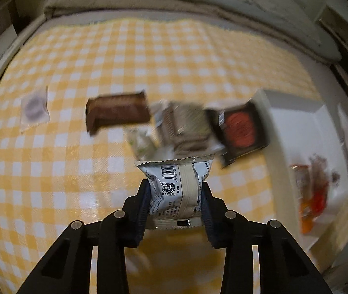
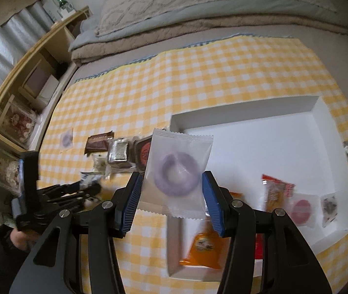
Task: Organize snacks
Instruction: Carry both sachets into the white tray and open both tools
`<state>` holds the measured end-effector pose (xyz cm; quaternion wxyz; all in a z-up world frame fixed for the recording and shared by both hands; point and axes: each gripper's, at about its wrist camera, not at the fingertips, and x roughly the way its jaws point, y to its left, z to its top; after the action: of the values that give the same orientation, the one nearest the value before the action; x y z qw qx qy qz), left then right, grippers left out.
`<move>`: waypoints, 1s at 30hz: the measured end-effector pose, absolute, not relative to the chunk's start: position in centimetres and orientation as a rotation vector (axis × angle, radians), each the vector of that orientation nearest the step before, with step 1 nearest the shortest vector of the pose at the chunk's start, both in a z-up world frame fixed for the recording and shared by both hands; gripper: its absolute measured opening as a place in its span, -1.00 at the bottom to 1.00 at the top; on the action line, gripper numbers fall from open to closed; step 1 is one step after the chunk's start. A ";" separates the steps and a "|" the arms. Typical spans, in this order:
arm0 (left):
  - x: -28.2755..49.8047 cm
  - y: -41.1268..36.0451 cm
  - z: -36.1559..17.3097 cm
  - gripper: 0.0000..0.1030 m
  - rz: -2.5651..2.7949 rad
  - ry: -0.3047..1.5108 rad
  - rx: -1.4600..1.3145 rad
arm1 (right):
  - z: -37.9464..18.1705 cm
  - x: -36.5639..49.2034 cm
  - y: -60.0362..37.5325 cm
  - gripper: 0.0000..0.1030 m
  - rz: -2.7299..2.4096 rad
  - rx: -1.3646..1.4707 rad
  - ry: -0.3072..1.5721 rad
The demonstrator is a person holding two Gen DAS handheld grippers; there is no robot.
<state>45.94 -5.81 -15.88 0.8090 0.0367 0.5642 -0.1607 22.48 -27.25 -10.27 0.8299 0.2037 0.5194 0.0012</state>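
Above the yellow-checked cloth (image 1: 80,56), the left gripper (image 1: 176,191) clenches a white barcode-printed snack packet (image 1: 177,186) between its pads, while the right gripper (image 2: 172,183) grasps a translucent purple-ring packet (image 2: 177,174) over the white tray's (image 2: 245,107) near edge.

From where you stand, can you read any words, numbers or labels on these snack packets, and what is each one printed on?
White packet held in the left hand-held gripper: a barcode, a QR code and lines of small print, none readable.
Translucent packet with a purple ring held in the right hand-held gripper: no text seen.
Brown packet, dark packet with a red disc, orange packet in the white tray: print too blurred to read.
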 end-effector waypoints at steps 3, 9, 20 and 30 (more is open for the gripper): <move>44.7 -7.0 -13.7 -0.26 -0.358 1.153 0.067 | -9.7 21.6 -28.6 -0.01 -0.009 0.423 1.081; 42.4 -9.7 -10.9 -0.27 -0.382 1.089 0.026 | -8.9 19.9 -30.9 -0.01 -0.038 0.402 1.043; 40.8 -15.7 -9.2 -0.27 -0.485 1.051 -0.007 | -8.6 16.7 -35.9 0.00 -0.113 0.382 1.017; 42.9 -20.9 -12.4 -0.27 -0.476 1.108 -0.022 | -9.6 15.3 -41.1 0.00 -0.225 0.406 1.015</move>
<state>42.92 -20.89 -12.41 0.8236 -0.0104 0.5210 -0.2238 15.32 -41.12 -9.63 0.8484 0.1925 0.4814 -0.1069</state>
